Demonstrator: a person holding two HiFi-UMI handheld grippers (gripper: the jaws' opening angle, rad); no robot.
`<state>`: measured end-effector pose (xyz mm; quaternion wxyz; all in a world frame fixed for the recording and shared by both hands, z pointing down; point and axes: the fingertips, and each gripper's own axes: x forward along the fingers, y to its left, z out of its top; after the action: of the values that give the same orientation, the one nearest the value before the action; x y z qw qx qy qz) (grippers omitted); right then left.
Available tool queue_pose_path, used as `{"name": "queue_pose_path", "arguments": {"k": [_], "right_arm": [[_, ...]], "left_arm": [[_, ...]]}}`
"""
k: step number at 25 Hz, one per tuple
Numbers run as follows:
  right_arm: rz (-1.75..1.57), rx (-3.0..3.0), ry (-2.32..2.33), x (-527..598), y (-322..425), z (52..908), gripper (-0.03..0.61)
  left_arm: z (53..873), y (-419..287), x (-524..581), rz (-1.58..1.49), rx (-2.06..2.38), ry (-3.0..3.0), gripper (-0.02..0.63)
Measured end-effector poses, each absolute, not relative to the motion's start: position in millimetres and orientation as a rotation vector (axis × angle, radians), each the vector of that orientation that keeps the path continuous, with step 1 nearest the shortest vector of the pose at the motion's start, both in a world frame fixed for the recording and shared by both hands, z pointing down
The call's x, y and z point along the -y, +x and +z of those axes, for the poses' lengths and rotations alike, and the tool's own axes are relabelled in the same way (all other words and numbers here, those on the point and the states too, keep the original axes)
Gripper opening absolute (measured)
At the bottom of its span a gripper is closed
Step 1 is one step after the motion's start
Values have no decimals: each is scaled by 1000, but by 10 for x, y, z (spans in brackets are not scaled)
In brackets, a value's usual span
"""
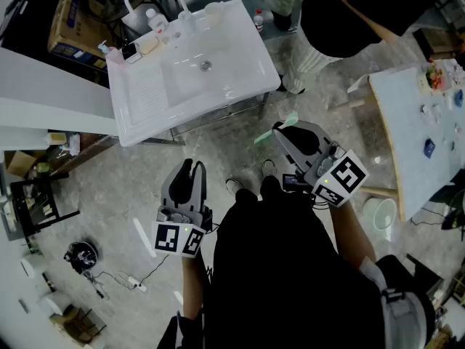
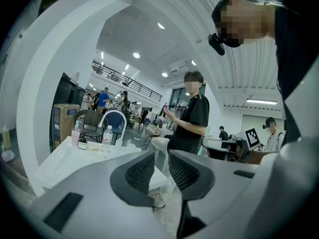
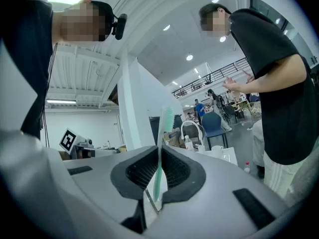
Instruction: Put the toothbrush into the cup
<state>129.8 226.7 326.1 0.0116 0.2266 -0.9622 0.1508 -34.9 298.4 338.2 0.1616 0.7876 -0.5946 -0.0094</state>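
The step in hand looks like the carry: the toothbrush (image 3: 164, 121) is gripped but is well apart from the cup (image 1: 214, 11), which stands on the back edge of the sink (image 1: 145, 100) near the top middle of the head view.

The right gripper (image 3: 159, 171) has its jaws clamped on the green toothbrush. In the right gripper view the brush stands upright through the pads, bristle head at the top and handle end low in the gap. In the head view it sticks out on both sides of the jaw tips, just right of centre.

The left gripper (image 2: 160, 158) sits lower left of centre in the head view. Its jaws stand a little apart, and I see nothing between them.

To do this well, I would hold the clamp firm and walk up to the sink. Bring the handle end over the cup's mouth from above, lower it inside the rim, and only then let the jaws part. The cup looks light (a sideways nudge could tip it), so the free left gripper could steady it. A person stands at the top right, close to the sink, so approach from the near side.
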Motion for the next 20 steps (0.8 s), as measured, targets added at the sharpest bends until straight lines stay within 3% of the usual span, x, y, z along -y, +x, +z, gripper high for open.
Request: {"name": "queue_pose_path", "arguments": {"k": [20], "right_arm": [[449,3052,759,-2217,1593,3188,34]], "left_arm": [[3337,-149,-2978,-33,1747,2236,95]]}}
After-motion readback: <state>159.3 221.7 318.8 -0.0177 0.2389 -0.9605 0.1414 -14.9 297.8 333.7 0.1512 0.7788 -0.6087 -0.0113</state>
